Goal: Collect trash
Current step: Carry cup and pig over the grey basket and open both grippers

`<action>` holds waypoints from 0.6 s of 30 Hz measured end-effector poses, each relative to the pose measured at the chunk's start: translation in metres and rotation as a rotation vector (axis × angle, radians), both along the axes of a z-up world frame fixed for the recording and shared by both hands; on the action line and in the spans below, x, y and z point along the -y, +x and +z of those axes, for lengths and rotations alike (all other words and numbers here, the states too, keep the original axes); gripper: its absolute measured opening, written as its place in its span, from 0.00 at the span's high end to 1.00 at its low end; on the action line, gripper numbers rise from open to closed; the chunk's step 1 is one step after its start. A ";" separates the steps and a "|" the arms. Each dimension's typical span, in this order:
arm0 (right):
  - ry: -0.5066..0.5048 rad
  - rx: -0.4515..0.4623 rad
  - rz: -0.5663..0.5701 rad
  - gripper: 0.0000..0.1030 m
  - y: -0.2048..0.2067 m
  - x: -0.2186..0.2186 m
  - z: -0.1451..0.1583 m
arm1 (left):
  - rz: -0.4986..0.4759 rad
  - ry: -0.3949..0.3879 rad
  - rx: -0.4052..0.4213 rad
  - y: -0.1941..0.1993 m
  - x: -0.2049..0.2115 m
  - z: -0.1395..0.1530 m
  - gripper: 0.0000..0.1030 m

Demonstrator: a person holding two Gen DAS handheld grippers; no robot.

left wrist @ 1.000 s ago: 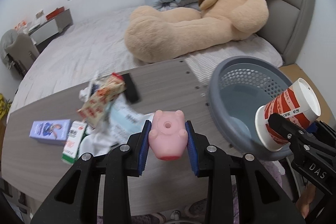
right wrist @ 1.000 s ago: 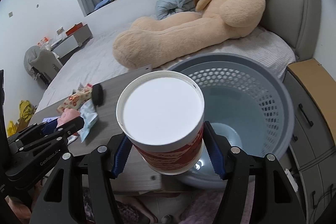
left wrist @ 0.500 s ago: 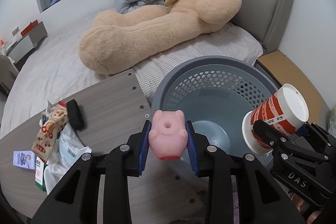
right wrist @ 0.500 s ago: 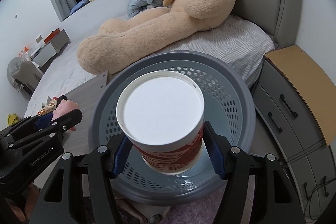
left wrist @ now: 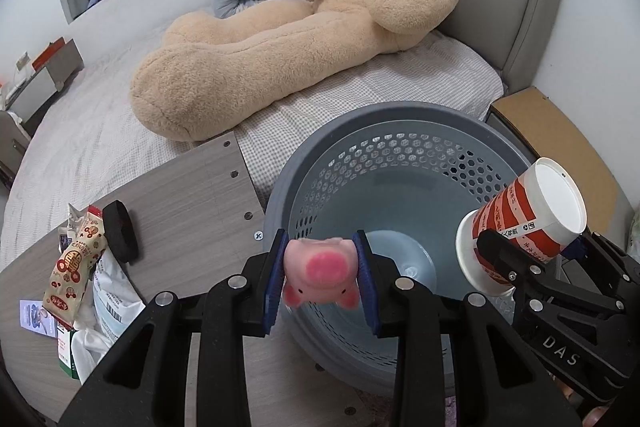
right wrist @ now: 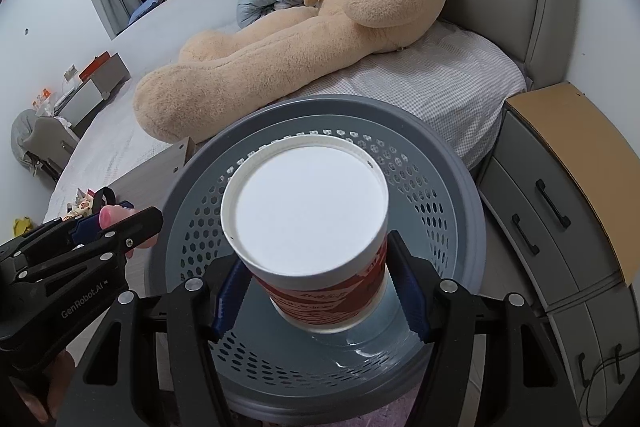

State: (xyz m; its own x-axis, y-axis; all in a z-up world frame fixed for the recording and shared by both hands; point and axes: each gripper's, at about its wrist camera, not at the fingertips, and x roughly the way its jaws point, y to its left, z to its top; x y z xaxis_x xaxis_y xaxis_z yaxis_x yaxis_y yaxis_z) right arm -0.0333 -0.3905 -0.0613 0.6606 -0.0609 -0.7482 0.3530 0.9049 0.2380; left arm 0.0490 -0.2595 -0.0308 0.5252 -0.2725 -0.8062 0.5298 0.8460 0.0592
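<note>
My left gripper (left wrist: 320, 277) is shut on a small pink pig toy (left wrist: 318, 273), held over the near left rim of the grey perforated basket (left wrist: 404, 163). In the right wrist view the pig toy (right wrist: 110, 215) shows at the far left in the left gripper (right wrist: 120, 223). My right gripper (right wrist: 316, 291) is shut on a red and white paper cup (right wrist: 308, 223), its white lid facing the camera, hanging over the middle of the basket (right wrist: 448, 167). The same cup (left wrist: 524, 223) appears at the right of the left wrist view. The basket holds nothing that I can see.
Wrappers, a snack pack (left wrist: 72, 267) and small cartons lie on the grey wood table (left wrist: 192, 195) at the left, beside a black band (left wrist: 120, 231). A big teddy bear (left wrist: 304, 39) lies on the bed behind. A drawer unit (right wrist: 560, 211) stands right of the basket.
Both grippers swung right, from over the table to over the basket. The pig toy has tipped between the left pads, its snout now facing the camera. The cup stays gripped.
</note>
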 end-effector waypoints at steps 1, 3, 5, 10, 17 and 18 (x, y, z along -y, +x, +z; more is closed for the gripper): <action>0.000 0.001 0.001 0.39 0.000 0.001 0.000 | 0.000 0.000 0.000 0.000 0.000 0.000 0.68; -0.009 0.001 -0.001 0.38 0.001 0.001 0.000 | 0.002 -0.001 0.002 0.000 0.000 0.001 0.61; -0.014 0.003 -0.003 0.30 0.001 0.002 0.000 | 0.006 -0.003 0.008 0.000 -0.001 0.002 0.48; -0.027 0.011 -0.005 0.23 0.001 0.001 0.003 | 0.009 -0.010 0.032 -0.002 -0.003 0.007 0.37; -0.026 0.014 -0.008 0.23 -0.002 -0.001 0.005 | 0.022 -0.021 0.035 -0.003 -0.010 0.010 0.32; -0.025 0.017 -0.010 0.23 -0.002 -0.001 0.005 | 0.024 -0.022 0.038 -0.004 -0.011 0.010 0.31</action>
State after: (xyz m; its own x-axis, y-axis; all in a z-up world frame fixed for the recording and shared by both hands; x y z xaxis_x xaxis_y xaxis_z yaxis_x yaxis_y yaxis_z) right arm -0.0357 -0.3897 -0.0562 0.6722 -0.0865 -0.7353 0.3583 0.9071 0.2208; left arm 0.0453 -0.2484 -0.0206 0.5615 -0.2773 -0.7796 0.5074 0.8596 0.0597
